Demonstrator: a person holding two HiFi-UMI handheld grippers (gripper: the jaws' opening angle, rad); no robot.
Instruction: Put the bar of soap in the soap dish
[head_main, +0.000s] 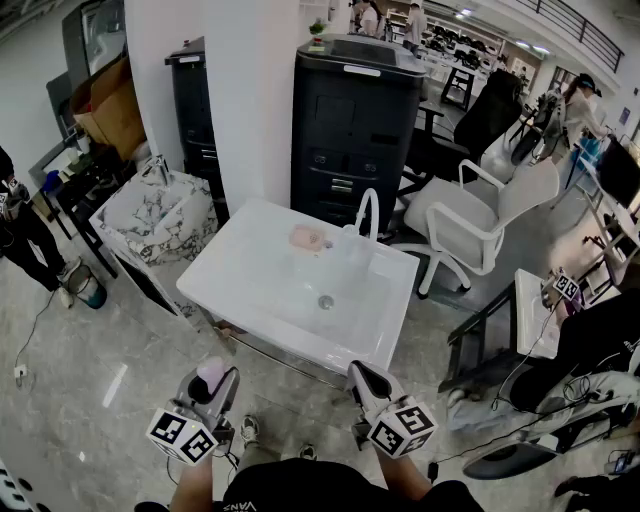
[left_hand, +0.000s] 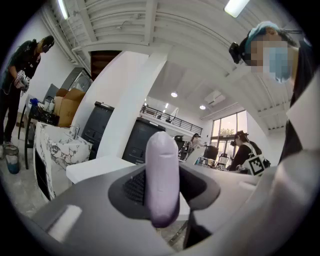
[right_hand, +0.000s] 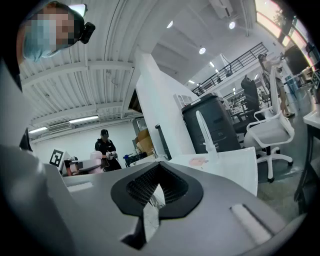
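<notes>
A lilac bar of soap (left_hand: 162, 175) stands upright between the jaws of my left gripper (left_hand: 162, 197), which is shut on it. In the head view that gripper (head_main: 213, 382) hangs low at the left, short of the white sink (head_main: 250, 290), with the soap (head_main: 211, 374) showing at its tip. A pink soap dish (head_main: 310, 238) lies on the sink's back ledge, left of the white faucet (head_main: 366, 212). Low at the right, my right gripper (head_main: 362, 378) is also short of the sink. Its jaws (right_hand: 155, 200) are shut with nothing between them; the dish (right_hand: 198, 161) shows far ahead.
A black cabinet (head_main: 355, 120) stands behind the sink, and a white office chair (head_main: 480, 225) to its right. A marble-patterned basin unit (head_main: 155, 215) sits at the left, with a person (head_main: 20, 240) beyond it. More people work at the back right.
</notes>
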